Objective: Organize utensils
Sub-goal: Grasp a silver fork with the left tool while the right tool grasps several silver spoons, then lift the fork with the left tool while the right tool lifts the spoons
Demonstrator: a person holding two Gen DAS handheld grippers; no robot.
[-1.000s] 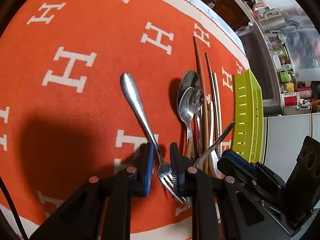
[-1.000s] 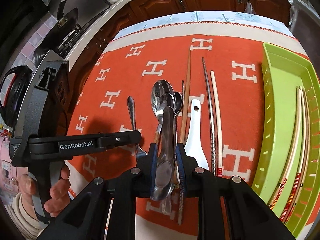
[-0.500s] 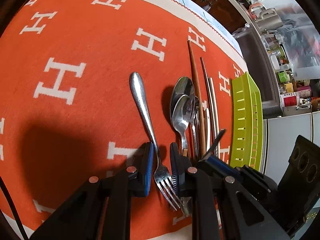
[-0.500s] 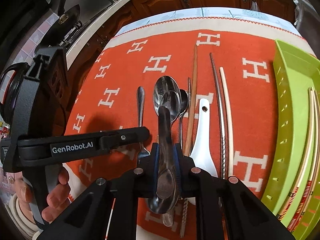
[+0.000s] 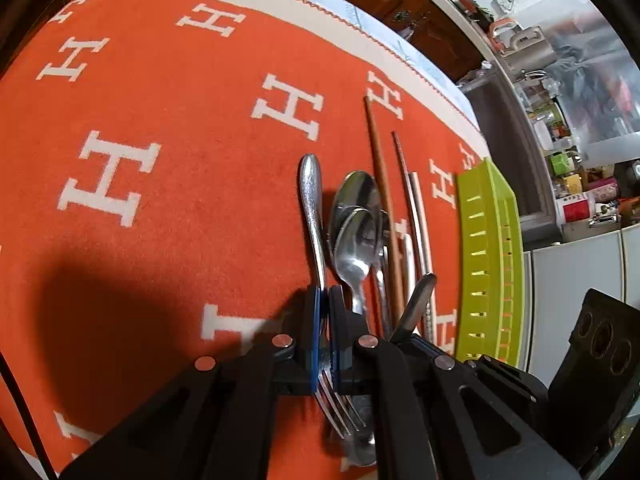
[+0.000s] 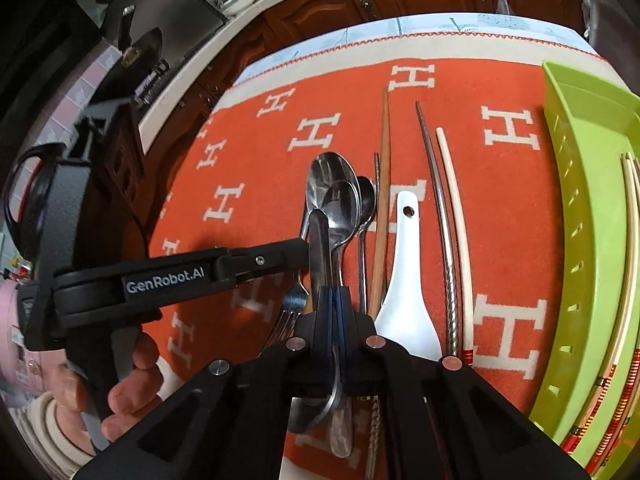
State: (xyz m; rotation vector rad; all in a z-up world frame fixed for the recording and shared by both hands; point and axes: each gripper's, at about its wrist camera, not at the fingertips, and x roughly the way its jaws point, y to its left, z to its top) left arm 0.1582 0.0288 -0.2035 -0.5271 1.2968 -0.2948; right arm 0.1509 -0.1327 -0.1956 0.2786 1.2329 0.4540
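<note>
Utensils lie in a row on the orange cloth (image 6: 256, 152) that covers the desk: a fork (image 5: 314, 216), stacked metal spoons (image 6: 334, 196), a white ceramic spoon (image 6: 406, 280), a brown wooden chopstick (image 6: 384, 184), a metal chopstick (image 6: 440, 208) and a pale chopstick (image 6: 456, 216). The green tray (image 6: 592, 216) sits to their right with several chopsticks already lying inside it.

A second ago both claws stood apart around their targets; since then their jaws have just been closing. The left claw (image 5: 325, 320) is now clenched on the neck of the fork, whose tines stick out below its blue pads while its handle runs away across the cloth. The right claw (image 6: 332, 320) is clamped on a metal spoon (image 6: 320, 256), its handle pointing up and away between the pads and its bowl hanging below them. That spoon's handle now stands steeper than before, over the stacked spoons.

In the right wrist view the left claw's body reads "GenRobot.AI" in pale letters, and a hand (image 6: 120, 392) grips it from below. The cloth carries a repeated white "H" pattern.
</note>
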